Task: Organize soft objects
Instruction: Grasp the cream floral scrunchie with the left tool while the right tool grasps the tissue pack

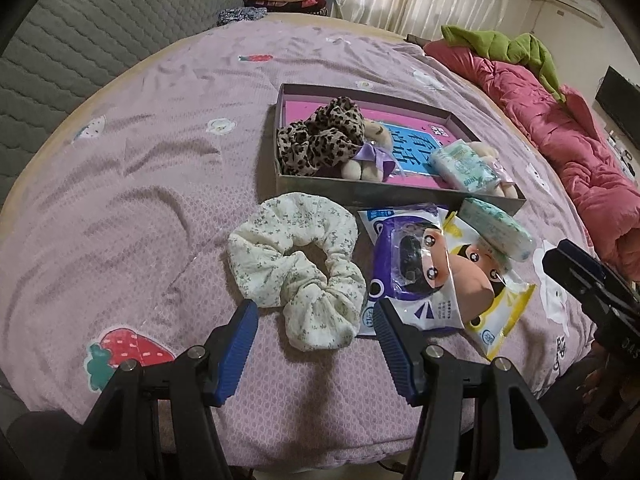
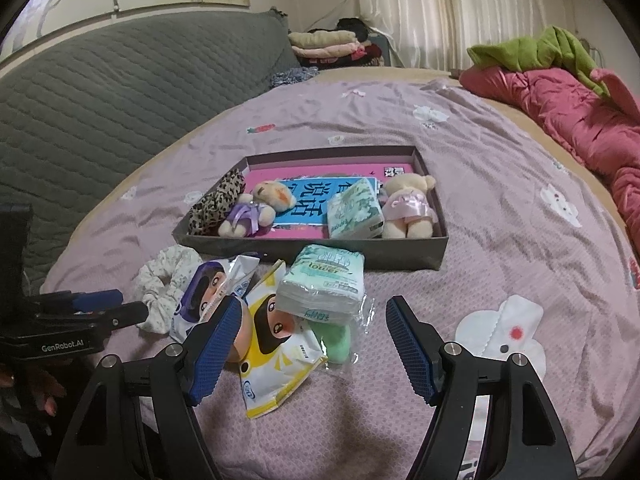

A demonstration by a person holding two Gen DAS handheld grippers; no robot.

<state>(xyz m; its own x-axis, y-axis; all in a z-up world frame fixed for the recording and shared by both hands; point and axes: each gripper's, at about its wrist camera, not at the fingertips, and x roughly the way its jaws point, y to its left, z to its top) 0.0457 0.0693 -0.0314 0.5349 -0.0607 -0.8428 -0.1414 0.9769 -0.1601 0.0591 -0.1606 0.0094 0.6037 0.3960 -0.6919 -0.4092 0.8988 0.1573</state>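
You are hovering both gaping, empty claws, left claw [image 1: 316,320] astride the floral scrunchie [image 1: 298,264] near the box [image 1: 396,196], risking snagging the bedsheet [image 1: 140,200].

We see a cream floral scrunchie [image 1: 298,266] flat on the bedspread, purple wipes pack [image 1: 404,268], yellow wipes pack [image 2: 280,344], tissue pack [image 2: 324,288] atop, leopard scrunchie [image 1: 320,136] inside the shallow box [image 1: 360,196].
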